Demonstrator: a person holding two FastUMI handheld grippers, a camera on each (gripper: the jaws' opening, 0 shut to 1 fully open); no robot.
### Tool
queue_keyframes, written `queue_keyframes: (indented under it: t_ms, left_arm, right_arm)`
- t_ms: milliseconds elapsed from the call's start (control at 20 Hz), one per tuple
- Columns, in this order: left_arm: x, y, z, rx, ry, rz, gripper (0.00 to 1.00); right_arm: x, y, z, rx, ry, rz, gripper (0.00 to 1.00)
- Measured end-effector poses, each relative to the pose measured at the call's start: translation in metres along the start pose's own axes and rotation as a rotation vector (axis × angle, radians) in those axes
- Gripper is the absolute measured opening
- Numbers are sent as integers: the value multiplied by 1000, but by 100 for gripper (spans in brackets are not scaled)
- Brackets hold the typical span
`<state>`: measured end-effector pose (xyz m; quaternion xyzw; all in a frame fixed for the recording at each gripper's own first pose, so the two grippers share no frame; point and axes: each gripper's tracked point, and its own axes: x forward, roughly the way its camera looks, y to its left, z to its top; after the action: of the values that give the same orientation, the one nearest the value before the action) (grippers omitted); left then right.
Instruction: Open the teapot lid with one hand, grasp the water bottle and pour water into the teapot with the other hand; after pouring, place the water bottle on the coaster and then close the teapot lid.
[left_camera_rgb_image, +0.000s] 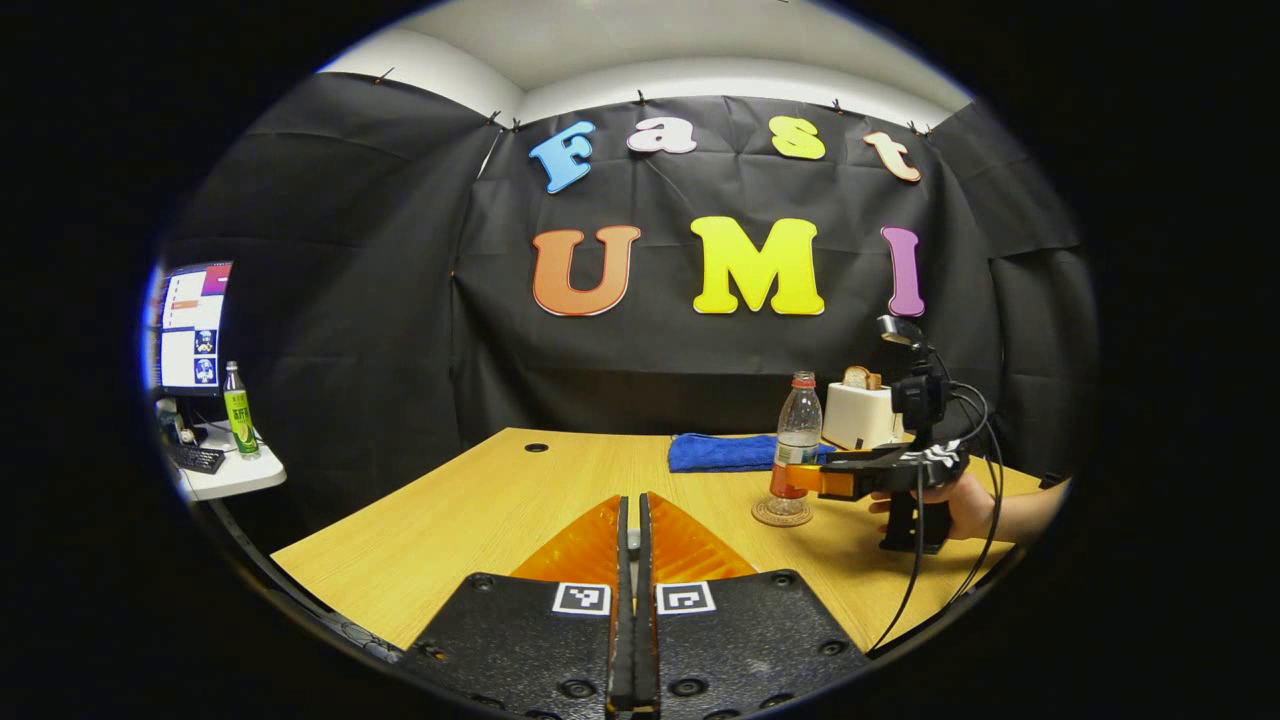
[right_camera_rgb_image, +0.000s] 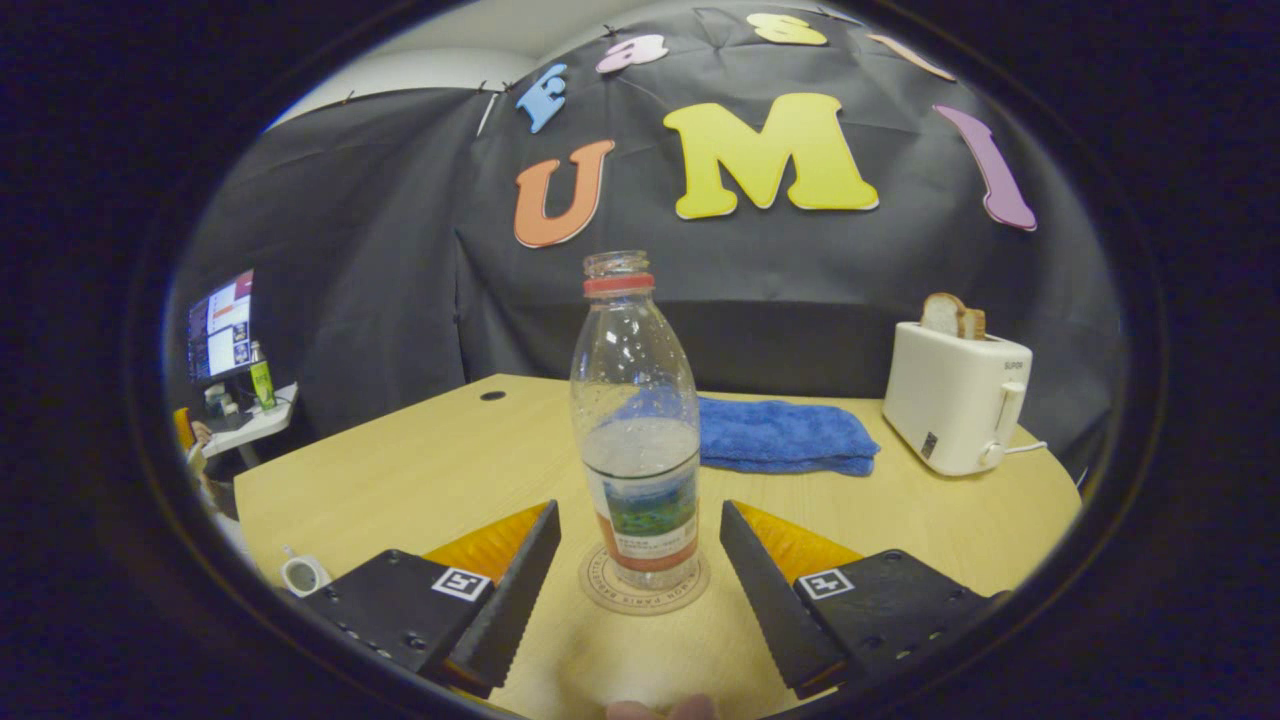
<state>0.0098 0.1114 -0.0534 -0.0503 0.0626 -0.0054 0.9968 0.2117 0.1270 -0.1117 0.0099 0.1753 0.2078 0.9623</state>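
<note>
A clear water bottle (right_camera_rgb_image: 638, 420) with a red neck ring and no cap stands upright on a round coaster (right_camera_rgb_image: 600, 590), partly filled. My right gripper (right_camera_rgb_image: 638, 515) is open, one finger on each side of the bottle's base, with a gap on both sides. In the left gripper view the same bottle (left_camera_rgb_image: 797, 440) stands on the coaster (left_camera_rgb_image: 782, 514), with the right gripper (left_camera_rgb_image: 800, 480) and the hand (left_camera_rgb_image: 965, 505) holding it on its right. My left gripper (left_camera_rgb_image: 632, 540) is shut above the table, a small pale piece, seemingly the teapot lid's knob, pinched between its fingers.
A folded blue cloth (right_camera_rgb_image: 780, 435) lies behind the bottle. A white toaster (right_camera_rgb_image: 955, 410) with bread stands at the back right. A small white rounded thing (right_camera_rgb_image: 300, 575) sits near the table's left edge. A side table with a monitor and a green bottle (left_camera_rgb_image: 238, 410) stands beyond.
</note>
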Motion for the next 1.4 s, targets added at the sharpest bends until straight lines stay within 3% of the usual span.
queue_keyframes:
  t_ms: [350, 650, 900, 1400]
  left_arm:
    - [11, -50, -14, -52, -8, -100, 3]
    - [33, -64, -34, -44, 12, -103, 3]
    - [45, -63, -56, -39, 51, -88, 3]
    - [51, -59, -74, -67, 90, -75, 3]
  right_arm:
    - [-111, -16, -6, -61, -90, -83, 95]
    - [-170, -37, -12, -90, -159, -155, 93]
    - [-186, -56, -18, -74, -170, -200, 93]
    - [-188, -60, -27, -63, -151, -207, 94]
